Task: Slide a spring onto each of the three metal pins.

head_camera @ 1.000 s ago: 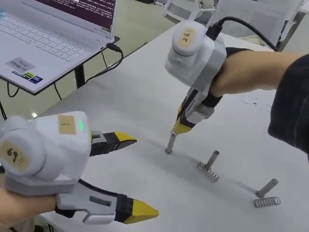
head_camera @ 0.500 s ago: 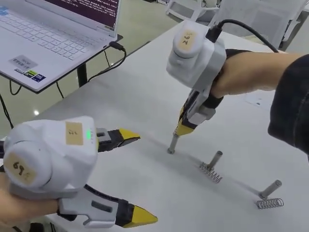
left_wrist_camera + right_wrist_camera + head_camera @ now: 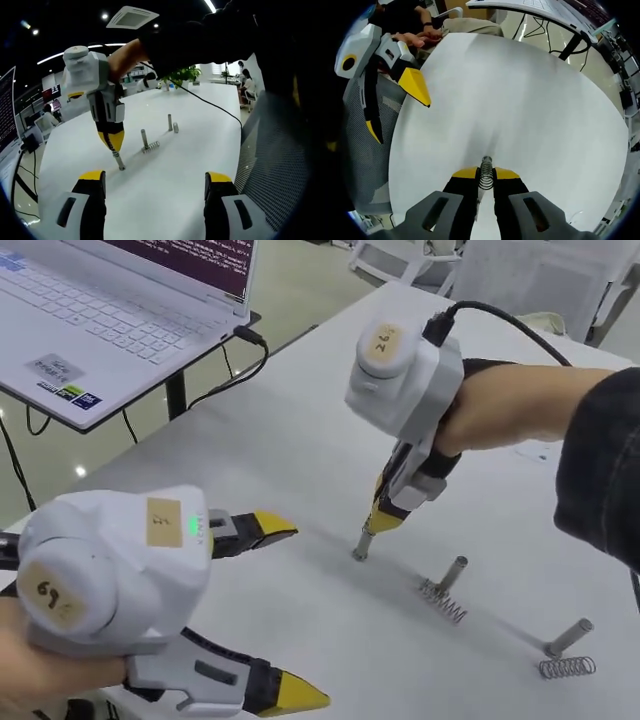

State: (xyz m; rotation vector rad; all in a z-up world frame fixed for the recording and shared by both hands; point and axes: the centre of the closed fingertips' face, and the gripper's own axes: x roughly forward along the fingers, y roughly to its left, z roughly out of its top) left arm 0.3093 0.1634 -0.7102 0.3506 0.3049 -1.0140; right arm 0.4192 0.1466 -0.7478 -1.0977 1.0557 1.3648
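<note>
Three short metal pins stand in a row on the white table (image 3: 280,440). My right gripper (image 3: 378,524) points down at the nearest pin (image 3: 361,544) and is shut on a small spring (image 3: 486,179), held just over the pin's top (image 3: 486,160). The middle pin (image 3: 453,574) has a loose spring (image 3: 443,601) lying at its foot. Beside the far pin (image 3: 568,637) lies another spring (image 3: 567,667). My left gripper (image 3: 285,615) hovers open and holds nothing at the near left. Its own view shows its jaws (image 3: 155,177) wide apart, facing the right gripper (image 3: 111,137) and the pins (image 3: 144,138).
An open laptop (image 3: 120,320) sits on a side stand at the upper left, with a black cable (image 3: 250,340) hanging beside the table edge. The right gripper's cable (image 3: 510,315) runs off to the back. A mesh chair (image 3: 280,165) stands by the table.
The head camera has shifted a little. My right gripper has come slightly lower over the nearest pin with the spring. The left gripper stays open in about the same place.
</note>
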